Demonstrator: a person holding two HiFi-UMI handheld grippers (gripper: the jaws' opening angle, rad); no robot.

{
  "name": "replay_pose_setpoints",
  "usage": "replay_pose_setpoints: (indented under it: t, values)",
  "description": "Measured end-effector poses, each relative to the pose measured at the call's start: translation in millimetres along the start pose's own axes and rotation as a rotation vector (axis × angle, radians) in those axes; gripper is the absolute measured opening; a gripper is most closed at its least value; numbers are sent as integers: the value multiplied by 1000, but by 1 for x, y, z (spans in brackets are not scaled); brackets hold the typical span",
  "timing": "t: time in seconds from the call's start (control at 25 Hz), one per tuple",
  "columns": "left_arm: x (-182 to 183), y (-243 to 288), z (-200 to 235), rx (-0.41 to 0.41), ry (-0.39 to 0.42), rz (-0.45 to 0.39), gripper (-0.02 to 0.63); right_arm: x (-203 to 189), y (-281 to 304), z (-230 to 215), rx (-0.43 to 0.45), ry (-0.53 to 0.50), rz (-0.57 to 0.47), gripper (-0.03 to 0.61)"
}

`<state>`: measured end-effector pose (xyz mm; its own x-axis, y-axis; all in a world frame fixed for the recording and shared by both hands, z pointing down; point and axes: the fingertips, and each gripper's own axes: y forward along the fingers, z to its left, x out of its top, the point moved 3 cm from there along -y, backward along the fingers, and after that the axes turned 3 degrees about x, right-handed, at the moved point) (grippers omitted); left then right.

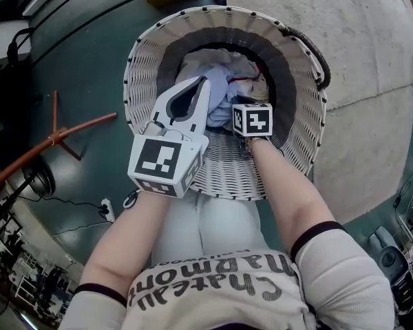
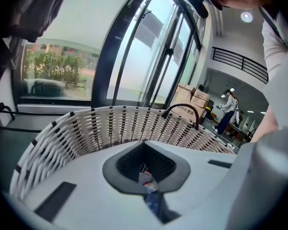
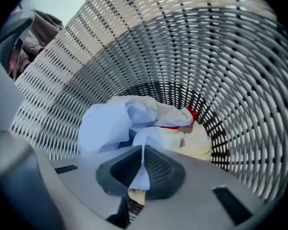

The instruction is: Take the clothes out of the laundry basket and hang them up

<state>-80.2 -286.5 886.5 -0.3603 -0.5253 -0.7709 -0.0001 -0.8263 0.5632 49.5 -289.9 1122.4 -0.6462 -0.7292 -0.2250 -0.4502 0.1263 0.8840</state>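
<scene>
Far left: reddish-brown pole (image 1: 55, 139), slanting over dark green floor (image 1: 89, 60).

Left of centre: left gripper (image 1: 204, 84). Hangs above the left side of the white woven laundry basket (image 1: 230, 177) and points toward its mouth. Jaws pressed together, nothing pinched between them.

Centre, at the bottom of the basket: crumpled clothes. Pale blue garment (image 3: 105, 123) on top, touching a white piece with red trim (image 3: 180, 116) and a cream piece (image 3: 199, 145) to its right.

Just right of the left gripper: right gripper (image 3: 142, 150). Reaches steeply down inside the basket, with only its marker cube (image 1: 252, 120) showing in the head view. Jaws clamped on a fold of the pale blue garment, cloth caught between the dark pads.

On the basket's right rim: dark arched handle (image 1: 323, 64).

Beyond it, far right: pale grey floor (image 1: 372, 40).

Along the bottom edge: bare forearms (image 1: 292, 191) and a white printed shirt (image 1: 220, 287).
</scene>
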Motion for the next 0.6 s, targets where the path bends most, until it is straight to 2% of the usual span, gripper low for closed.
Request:
replay_pose_setpoints:
  t: [0.08,0.16,0.28,0.6]
  values:
    - [3,-4,-2,6,11,3,8,4,-11,3,-12,-7,-13,35]
    - [8,-12,-6,25,23,10,8,10,-30,12,15,31,-43,34]
    - [21,-30,-15,51,-25,24,8,20,-70,31,59,73,-77,31]
    - [81,-98,-54,70,-81,39,8,46,-209,72,114,77,-136,28]
